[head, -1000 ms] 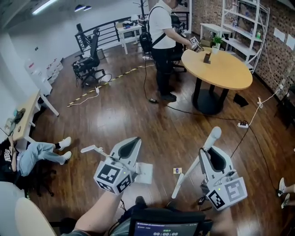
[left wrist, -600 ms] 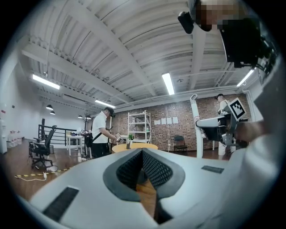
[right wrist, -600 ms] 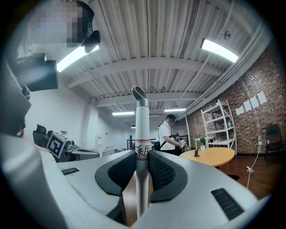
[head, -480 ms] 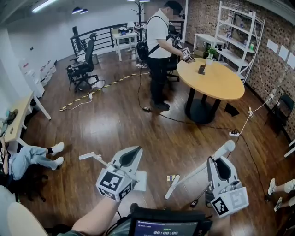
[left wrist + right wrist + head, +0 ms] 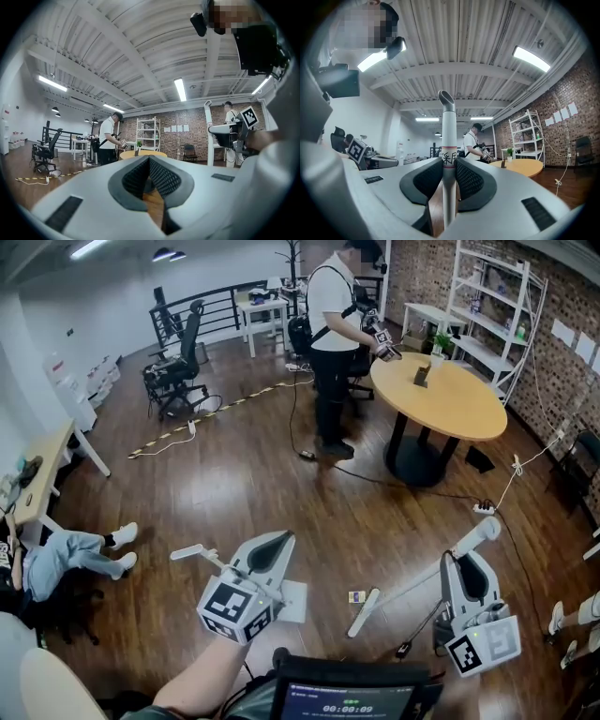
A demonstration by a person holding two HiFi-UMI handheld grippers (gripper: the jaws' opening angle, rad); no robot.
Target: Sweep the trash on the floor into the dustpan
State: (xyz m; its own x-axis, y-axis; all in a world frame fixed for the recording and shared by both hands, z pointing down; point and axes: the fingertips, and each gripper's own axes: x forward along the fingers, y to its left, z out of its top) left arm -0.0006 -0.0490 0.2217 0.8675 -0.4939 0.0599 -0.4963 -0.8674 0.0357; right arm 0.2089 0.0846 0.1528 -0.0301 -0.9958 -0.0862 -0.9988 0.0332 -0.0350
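Dark wood floor (image 5: 234,484) underfoot. Small trash (image 5: 356,597) scrap near 6 o'clock, likely light, easily scattered. Broom (image 5: 412,582) tip just beside at 5 o'clock; dustpan (image 5: 292,600) at 9 o'clock. Right gripper (image 5: 466,563) clamped on the stiff handle; left gripper (image 5: 272,547) closed, apparently pinching the dustpan.

Dark wood floor (image 5: 253,474) fills most of the frame, with a striped tape line (image 5: 225,404) and loose cables crossing it. At upper right a round wooden table (image 5: 450,399) stands before a brick wall (image 5: 562,296) with white shelving (image 5: 487,296). At upper left are a black office chair (image 5: 178,362), a railing (image 5: 216,306) and a white wall (image 5: 56,324). Strip lights (image 5: 180,89) hang from the ribbed white ceiling (image 5: 140,47).
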